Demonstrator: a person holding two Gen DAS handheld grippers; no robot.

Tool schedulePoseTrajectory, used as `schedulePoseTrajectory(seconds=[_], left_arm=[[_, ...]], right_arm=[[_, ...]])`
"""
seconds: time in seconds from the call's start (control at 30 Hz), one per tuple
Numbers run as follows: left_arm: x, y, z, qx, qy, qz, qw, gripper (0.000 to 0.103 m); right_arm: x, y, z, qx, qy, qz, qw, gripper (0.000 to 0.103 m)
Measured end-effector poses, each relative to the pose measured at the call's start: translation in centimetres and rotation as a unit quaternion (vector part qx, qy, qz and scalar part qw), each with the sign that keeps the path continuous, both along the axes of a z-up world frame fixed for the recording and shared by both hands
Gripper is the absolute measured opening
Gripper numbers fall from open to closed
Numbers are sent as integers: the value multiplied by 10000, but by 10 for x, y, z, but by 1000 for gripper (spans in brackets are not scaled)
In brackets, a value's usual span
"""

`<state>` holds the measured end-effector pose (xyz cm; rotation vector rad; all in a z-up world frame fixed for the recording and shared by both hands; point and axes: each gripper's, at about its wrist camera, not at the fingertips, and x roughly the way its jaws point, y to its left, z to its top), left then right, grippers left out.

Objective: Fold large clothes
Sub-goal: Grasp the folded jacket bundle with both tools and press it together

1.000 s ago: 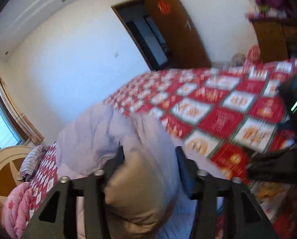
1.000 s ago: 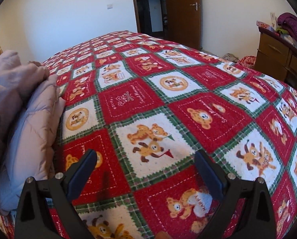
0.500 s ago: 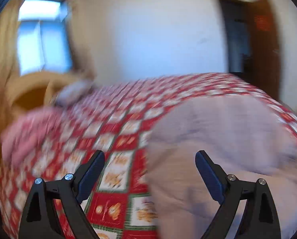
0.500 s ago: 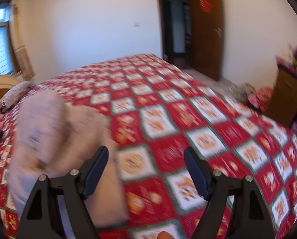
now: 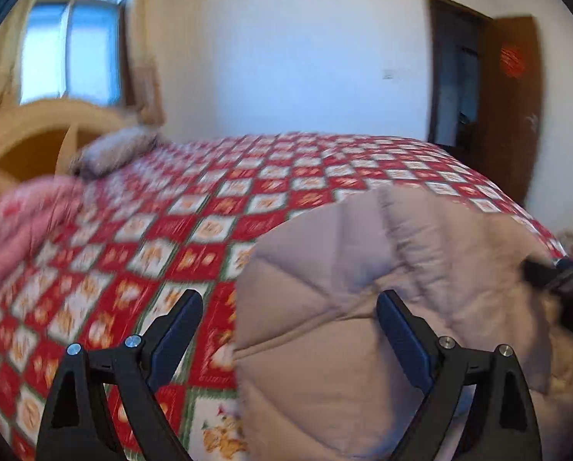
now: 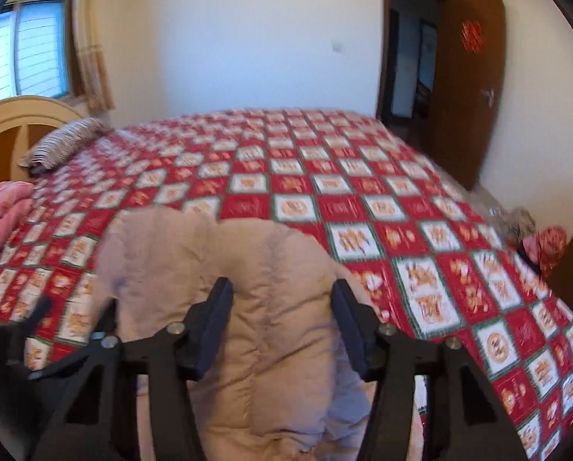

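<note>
A pale beige quilted puffer jacket (image 5: 363, 261) lies bunched on the red check quilt (image 5: 248, 199) of a bed. My left gripper (image 5: 286, 326) is open wide; the jacket's left edge reaches into the gap by the right finger (image 5: 397, 330), while the left finger stands over bare quilt. A fold of the jacket (image 6: 271, 269) fills the space inside my right gripper (image 6: 280, 322), whose jaws are closing, both pads against the fabric. In the left wrist view the right gripper (image 5: 555, 284) shows as a dark shape at the jacket's right side.
A striped pillow (image 6: 67, 142) and a wooden headboard (image 6: 13, 123) are at the far left. A pink blanket (image 6: 2, 215) is heaped at the left edge. A brown door (image 6: 467, 77) stands open at the back right, a window (image 5: 67, 46) at the left.
The left gripper let go of the jacket, opened wide and swung left. The right gripper moved from bare quilt over to the jacket, and its jaws narrowed around a fold.
</note>
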<state>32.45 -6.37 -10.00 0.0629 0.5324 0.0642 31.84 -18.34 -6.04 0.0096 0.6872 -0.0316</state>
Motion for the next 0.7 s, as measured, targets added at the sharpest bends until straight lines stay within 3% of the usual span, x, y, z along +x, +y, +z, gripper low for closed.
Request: schedulePoseTrajectory(seconds=[0.13, 0.33, 0.43, 0.6, 0.7], left_arm=[[11, -37, -12, 345, 193, -397, 9984, 93], [19, -65, -36, 502, 289, -510, 9970, 97], [20, -73, -41, 708, 265, -482, 9960, 97], [22, -72, -38, 734, 411, -484, 9953, 97], [20, -57, -25, 687, 382, -193, 9967, 97]], right_arm=[[5, -46, -45, 230, 428, -332, 9983, 56], [-2, -80, -71, 412, 483, -500, 9967, 55], [-4, -87, -68, 476, 557, -583, 9956, 53], [-5, -74, -29, 277, 201, -620, 9975, 54], [14, -70, -34, 276, 366, -583, 9972, 55]])
